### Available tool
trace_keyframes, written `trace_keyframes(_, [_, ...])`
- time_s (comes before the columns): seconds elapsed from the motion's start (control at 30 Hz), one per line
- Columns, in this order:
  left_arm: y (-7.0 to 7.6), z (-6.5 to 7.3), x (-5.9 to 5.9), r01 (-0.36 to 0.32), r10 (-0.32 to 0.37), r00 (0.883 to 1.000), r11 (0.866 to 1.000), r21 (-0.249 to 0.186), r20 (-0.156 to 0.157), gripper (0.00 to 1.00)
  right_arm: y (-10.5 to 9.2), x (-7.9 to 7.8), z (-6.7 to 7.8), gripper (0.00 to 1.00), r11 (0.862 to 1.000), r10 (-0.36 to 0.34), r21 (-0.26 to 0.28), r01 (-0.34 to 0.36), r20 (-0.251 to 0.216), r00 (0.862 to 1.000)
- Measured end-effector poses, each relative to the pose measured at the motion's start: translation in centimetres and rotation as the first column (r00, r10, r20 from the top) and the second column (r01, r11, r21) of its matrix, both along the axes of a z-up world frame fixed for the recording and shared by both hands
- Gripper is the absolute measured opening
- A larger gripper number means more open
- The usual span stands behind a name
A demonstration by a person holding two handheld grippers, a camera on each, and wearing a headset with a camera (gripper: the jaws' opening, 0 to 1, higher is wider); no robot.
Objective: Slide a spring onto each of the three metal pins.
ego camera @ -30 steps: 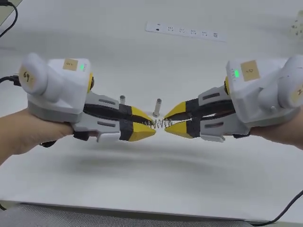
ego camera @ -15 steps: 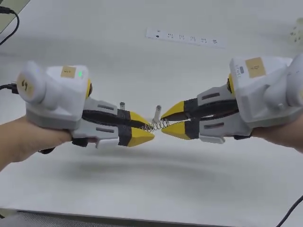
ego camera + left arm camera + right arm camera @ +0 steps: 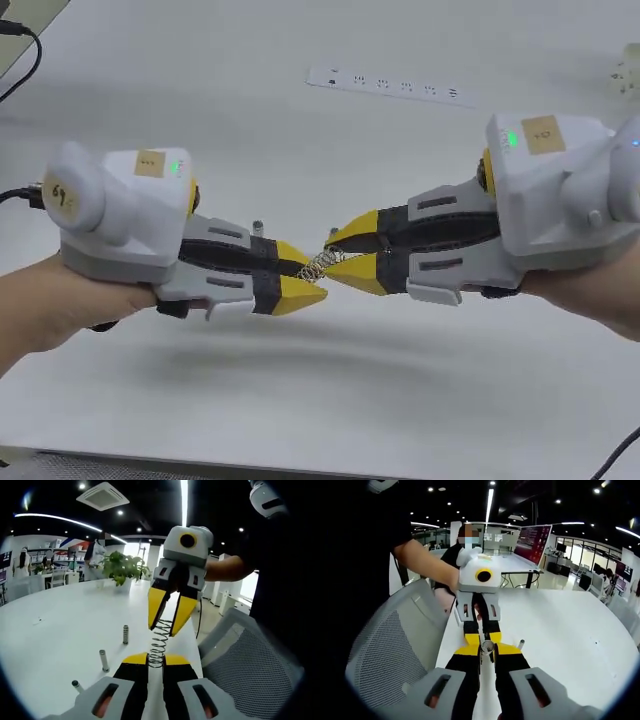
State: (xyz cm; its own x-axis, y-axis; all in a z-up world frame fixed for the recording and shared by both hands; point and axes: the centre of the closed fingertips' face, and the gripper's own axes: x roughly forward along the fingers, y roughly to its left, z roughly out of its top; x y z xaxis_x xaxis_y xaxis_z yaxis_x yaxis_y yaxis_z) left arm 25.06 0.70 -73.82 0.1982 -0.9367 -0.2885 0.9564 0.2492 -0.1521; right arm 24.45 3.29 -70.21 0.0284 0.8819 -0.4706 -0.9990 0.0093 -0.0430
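Since the spring [image 3: 159, 645] hangs in the air between two sets of tongs, its long axis is what we watch. In the left gripper view it runs from bottom centre straight up the frame, and in the head view it lies at a slight slant at mid-frame, above the table [image 3: 300, 400]. Our left gripper [image 3: 155, 661] has its jaws pressed nearly together on the near end of the coil. Our right gripper [image 3: 163, 630], entering from the top of that view, has its jaws drawn in to the coil's width on the far end. So the spring lies roughly flat, while the pins stand upright at the lower left of the left gripper view. These are the far pin [image 3: 125, 634], ribbed as if it may already carry a coil, the middle pin [image 3: 103, 660] and the near pin [image 3: 75, 684], both seemingly bare. We judge that the spring must be tipped upright with one end freed, and that the left gripper sits nearer the pins.
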Motion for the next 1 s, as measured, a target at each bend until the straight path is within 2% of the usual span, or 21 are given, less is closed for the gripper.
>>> trace_keyframes(0.2, [-0.5, 0.3, 0.0, 0.003, -0.003, 1.0, 1.0, -0.013, 0.011, 0.02, 1.1, 0.0, 0.6, 0.08, 0.999, -0.021, 0.044, 0.021, 0.005, 1.0])
trace_keyframes(0.37, [-0.2, 0.3, 0.3, -0.009, 0.01, 1.0, 1.0, -0.008, 0.02, 0.02, 1.3, 0.1, 0.7, 0.08, 0.997, -0.05, 0.056, 0.049, 0.018, 0.999])
trace_keyframes(0.53, [0.0, 0.6, 0.4, -0.013, 0.014, 1.0, 1.0, -0.014, 0.021, 0.02, 1.4, 0.2, 1.0, 0.08, 0.991, -0.084, 0.102, 0.086, -0.025, 0.996])
trace_keyframes(0.67, [0.0, 0.6, 0.3, -0.015, 0.015, 1.0, 1.0, -0.016, 0.021, 0.02, 1.3, 0.2, 1.1, 0.08, 0.989, -0.095, 0.11, 0.098, -0.035, 0.995])
trace_keyframes(0.9, [-0.1, 0.7, 0.3, -0.022, 0.023, 1.0, 1.0, -0.017, 0.02, 0.02, 1.3, 0.2, 1.2, 0.08, 0.989, -0.099, 0.109, 0.101, -0.023, 0.995])
trace_keyframes(1.0, [-0.1, 0.8, 0.4, -0.023, 0.023, 0.999, 1.0, -0.012, 0.031, 0.03, 1.3, 0.2, 1.3, 0.08, 0.989, -0.1, 0.106, 0.101, -0.02, 0.995])
